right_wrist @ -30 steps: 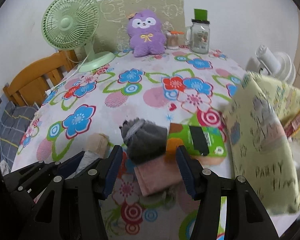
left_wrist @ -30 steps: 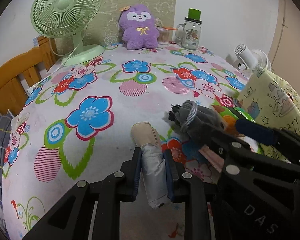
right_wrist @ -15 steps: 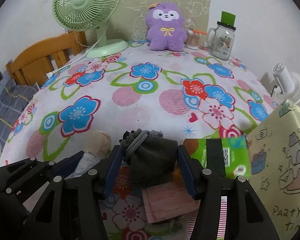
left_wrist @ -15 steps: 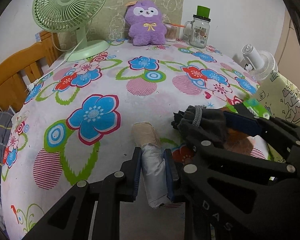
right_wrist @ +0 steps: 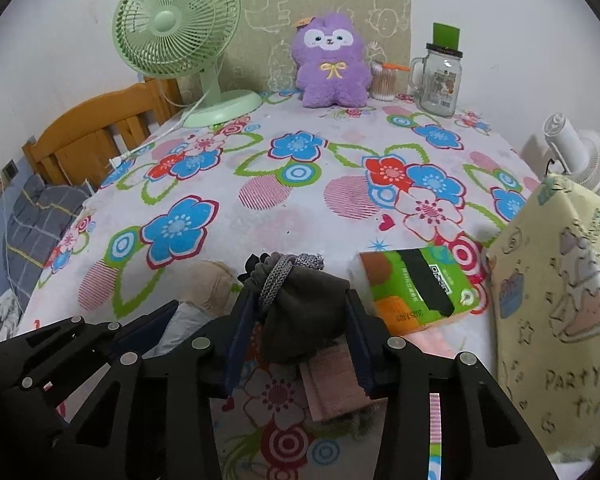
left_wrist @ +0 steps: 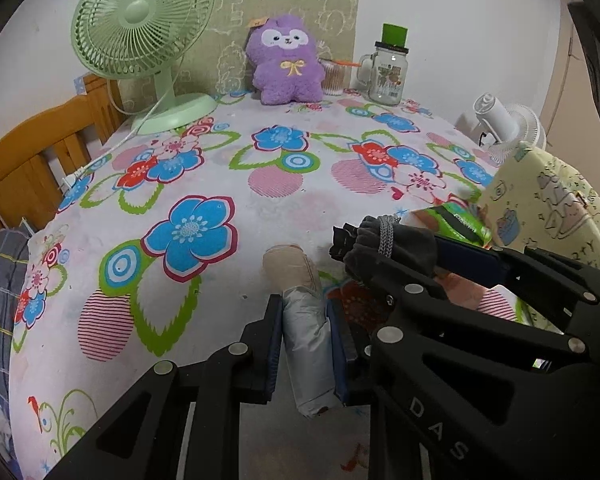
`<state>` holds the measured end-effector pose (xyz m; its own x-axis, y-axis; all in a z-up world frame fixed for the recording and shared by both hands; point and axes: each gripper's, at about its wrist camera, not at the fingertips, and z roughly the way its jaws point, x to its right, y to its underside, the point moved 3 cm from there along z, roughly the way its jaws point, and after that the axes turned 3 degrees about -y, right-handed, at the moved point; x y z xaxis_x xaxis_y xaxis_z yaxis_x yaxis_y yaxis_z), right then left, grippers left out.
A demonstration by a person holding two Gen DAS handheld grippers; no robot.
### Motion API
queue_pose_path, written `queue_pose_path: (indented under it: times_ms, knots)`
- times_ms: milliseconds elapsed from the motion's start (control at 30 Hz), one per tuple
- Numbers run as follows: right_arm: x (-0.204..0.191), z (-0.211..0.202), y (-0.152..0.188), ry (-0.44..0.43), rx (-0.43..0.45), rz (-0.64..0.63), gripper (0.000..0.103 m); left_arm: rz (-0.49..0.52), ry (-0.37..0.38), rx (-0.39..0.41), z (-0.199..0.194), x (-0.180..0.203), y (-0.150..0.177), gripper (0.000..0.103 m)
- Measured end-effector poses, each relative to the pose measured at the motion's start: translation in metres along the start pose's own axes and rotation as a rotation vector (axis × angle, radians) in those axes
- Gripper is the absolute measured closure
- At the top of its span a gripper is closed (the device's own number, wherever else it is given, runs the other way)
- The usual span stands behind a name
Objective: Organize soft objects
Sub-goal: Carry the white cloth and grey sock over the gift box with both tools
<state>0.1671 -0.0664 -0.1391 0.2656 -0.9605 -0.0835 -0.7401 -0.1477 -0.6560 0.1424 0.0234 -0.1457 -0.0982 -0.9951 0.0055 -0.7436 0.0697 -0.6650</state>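
My left gripper (left_wrist: 304,301) is shut on a grey soft roll (left_wrist: 309,344) with a beige tip, held low over the flowered tablecloth (left_wrist: 204,184). To its right, a dark grey drawstring pouch (right_wrist: 300,314) sits between the blue pads of my right gripper (right_wrist: 300,295). Those jaws are closing and both pads press the pouch's sides. In the left wrist view the pouch (left_wrist: 396,245) shows in the right gripper's fingers (left_wrist: 466,260). The roll's beige tip (right_wrist: 214,286) peeks out at the left of the right wrist view.
A green tissue pack (right_wrist: 418,288) and a pink folded piece (right_wrist: 334,378) lie by the pouch. A yellow gift bag (right_wrist: 552,300) stands at the right. At the back are a purple plush (right_wrist: 332,68), green fan (right_wrist: 180,26) and glass jar (right_wrist: 440,80). A wooden chair (right_wrist: 92,132) stands left.
The right gripper's jaws have come in from wide apart until they squeeze the grey pouch. The left gripper keeps its hold on the roll and has not moved.
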Motion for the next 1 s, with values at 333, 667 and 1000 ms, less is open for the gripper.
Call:
queue_pose_path:
  times_ms: [333,667,1000]
  knots:
    - [0.005,-0.039,0.008,0.026,0.051,0.001,0.057,0.016,0.015,0.054,-0.030,0.016,0.004,0.082]
    - [0.012,-0.079,0.014,0.044,0.106,0.008,0.057,0.033,0.016,0.107,-0.061,0.034,0.006,0.082]
    - [0.030,-0.120,0.016,0.058,0.164,0.029,0.057,0.068,0.017,0.158,-0.092,0.063,0.001,0.082]
